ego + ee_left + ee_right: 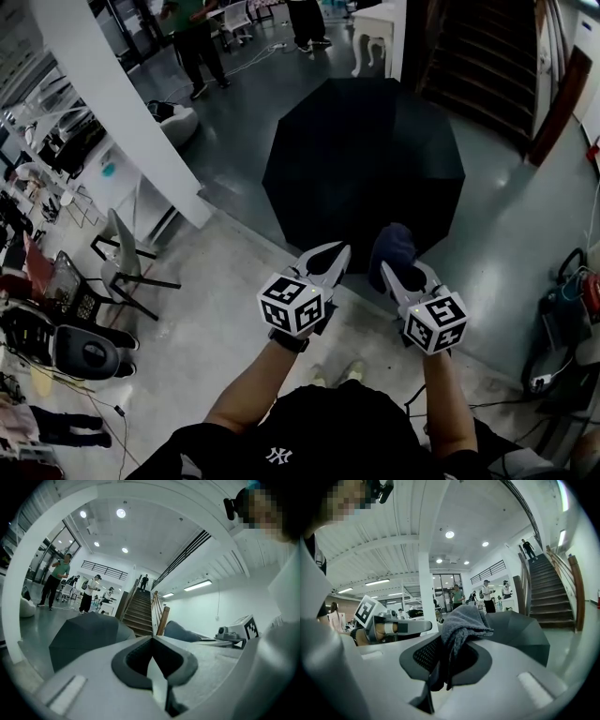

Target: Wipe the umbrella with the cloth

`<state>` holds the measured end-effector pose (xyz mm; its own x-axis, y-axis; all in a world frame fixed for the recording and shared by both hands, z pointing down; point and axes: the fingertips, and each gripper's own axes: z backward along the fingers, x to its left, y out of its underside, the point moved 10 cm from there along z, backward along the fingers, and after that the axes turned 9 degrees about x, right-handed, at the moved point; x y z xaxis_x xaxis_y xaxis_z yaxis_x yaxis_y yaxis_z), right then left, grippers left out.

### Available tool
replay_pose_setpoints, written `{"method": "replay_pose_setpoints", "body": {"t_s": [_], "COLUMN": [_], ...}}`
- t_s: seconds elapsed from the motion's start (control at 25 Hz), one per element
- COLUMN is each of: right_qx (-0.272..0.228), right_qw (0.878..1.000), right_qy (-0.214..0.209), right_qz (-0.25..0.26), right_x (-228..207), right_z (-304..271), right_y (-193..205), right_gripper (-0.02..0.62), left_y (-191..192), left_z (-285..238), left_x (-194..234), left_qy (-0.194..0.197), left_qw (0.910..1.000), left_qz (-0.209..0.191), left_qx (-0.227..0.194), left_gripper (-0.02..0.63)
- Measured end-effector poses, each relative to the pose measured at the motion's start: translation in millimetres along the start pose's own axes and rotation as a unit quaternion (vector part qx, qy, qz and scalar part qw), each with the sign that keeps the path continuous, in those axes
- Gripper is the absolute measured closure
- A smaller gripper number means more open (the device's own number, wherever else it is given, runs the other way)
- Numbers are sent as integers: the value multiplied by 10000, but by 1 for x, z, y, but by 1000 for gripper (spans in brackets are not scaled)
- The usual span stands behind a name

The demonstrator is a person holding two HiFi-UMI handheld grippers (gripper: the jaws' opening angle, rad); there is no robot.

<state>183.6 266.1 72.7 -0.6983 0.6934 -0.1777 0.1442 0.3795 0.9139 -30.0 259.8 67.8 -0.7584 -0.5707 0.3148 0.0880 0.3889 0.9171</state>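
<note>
A big black umbrella [366,169] lies open on the floor ahead of me, canopy up. My right gripper [398,272] is shut on a grey-blue cloth [392,248], which bunches up above its jaws just short of the canopy's near rim. In the right gripper view the cloth [461,620] hangs between the jaws of the right gripper [450,644], with the umbrella [520,630] behind. My left gripper [323,258] is held beside it, shut, with nothing in it. The left gripper view shows that gripper [152,641] with its tips together, and the umbrella [84,634] beyond.
A white pillar [122,122] slants across the left, with a chair [122,262] and desks beside it. A staircase [478,66] rises behind the umbrella at the right. People [202,37] stand at the far end. Cabled equipment [572,319] sits at the right edge.
</note>
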Motion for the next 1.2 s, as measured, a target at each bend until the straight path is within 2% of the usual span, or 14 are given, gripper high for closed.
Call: {"method": "replay_pose_setpoints", "body": {"t_s": [0.32, 0.6, 0.72, 0.92, 1.2], "right_qx": [-70, -70, -39, 240, 288], "right_qw": [9998, 9990, 9991, 9973, 9985], "right_qy": [-167, -433, -416, -631, -425], "right_qz": [-111, -109, -84, -282, -183], "right_x": [-32, -58, -72, -67, -83], "right_z": [-4, -16, -28, -59, -84], "right_y": [2, 4, 0, 13, -4], "right_gripper": [517, 517, 517, 517, 517], "left_y": [4, 6, 3, 18, 4], "left_z": [-17, -35, -48, -44, -70], "left_x": [4, 6, 16, 39, 63], "left_qy": [-76, -289, -311, -511, -340], "left_qw": [9999, 9995, 9994, 9985, 9994], "left_qz": [6, 5, 22, 204, -10], "left_qx": [-98, -116, -160, 55, -17], "left_gripper": [605, 605, 605, 605, 605]}}
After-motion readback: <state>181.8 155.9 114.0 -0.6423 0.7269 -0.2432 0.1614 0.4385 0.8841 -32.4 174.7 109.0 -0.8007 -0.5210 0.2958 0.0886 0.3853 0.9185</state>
